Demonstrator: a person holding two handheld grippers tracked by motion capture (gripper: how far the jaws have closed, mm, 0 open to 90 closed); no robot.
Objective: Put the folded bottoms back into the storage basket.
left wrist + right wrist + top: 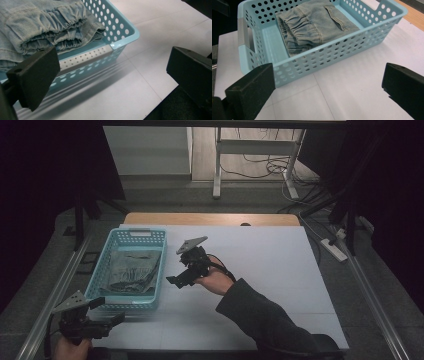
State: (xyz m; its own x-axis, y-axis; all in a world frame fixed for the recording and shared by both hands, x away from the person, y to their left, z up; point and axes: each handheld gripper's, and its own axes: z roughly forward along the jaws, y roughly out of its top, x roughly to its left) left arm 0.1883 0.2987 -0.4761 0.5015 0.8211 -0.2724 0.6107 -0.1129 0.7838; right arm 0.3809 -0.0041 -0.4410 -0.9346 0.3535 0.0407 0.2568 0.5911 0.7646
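Black jaws on the left gripper (107, 310) stood wide apart and empty, held low at the near left corner of the white table (265, 270), just off the near end of the light blue perforated plastic basket (131, 306). Equally wide and empty, the right gripper (175, 279) hovered just right of the basket's long side, held by a hand (216, 281) in a dark sleeve (265, 320).

Inside the basket lay the folded pale blue denim garment (131, 270), filling most of the floor. From above it read only as a grey-blue bundle. The left gripper view brought out its gathered elastic waistband (72, 25) and the grey perforated handle strip (86, 57) on the basket's near end wall. The right gripper view showed a stitched pocket (335, 17) on the garment's upper face and the handle slot (252, 37) at the basket's end.
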